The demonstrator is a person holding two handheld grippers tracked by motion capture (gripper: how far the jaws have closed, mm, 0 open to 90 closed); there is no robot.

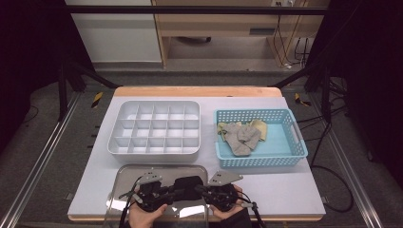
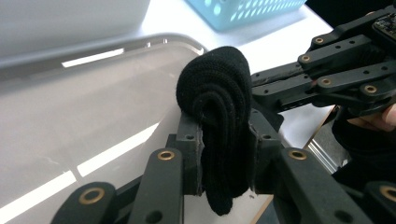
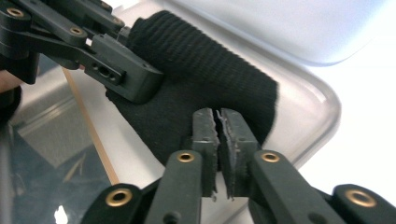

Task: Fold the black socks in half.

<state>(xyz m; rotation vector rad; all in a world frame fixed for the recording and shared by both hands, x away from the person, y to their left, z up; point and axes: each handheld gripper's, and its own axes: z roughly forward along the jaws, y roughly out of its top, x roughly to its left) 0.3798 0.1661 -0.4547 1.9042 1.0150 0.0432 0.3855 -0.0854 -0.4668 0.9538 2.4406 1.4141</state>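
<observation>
Your left gripper point(image 1: 177, 191) sits at the bottom centre of the high view, over the metal tray point(image 1: 124, 176), and its jaws are clamped on a rolled-up black sock point(image 1: 189, 186). In the left gripper view the sock point(image 2: 219, 116) fills the middle of the frame, folded over on itself in layers, with a pad pressing it from each side; its rounded top rises above the jaw tips and its lower end hangs below them.

Your right gripper point(image 1: 202, 190) faces the left one from just right of it at the bottom of the high view. In the right gripper view its jaws point(image 3: 219, 135) stand almost together at lower centre, with only a thin slit between the pads. They lie over the sock's point(image 3: 196, 88) lower edge, but you cannot tell whether any fabric is pinched there. The left gripper's jaw point(image 3: 123, 70) comes in from the upper left of that frame and rests against the sock.

Above the tray in the high view sits the white divided organizer point(image 1: 154, 127), left of centre. To its right is the blue basket point(image 1: 259, 137), with grey and yellowish socks point(image 1: 242, 135) piled in its left half.
</observation>
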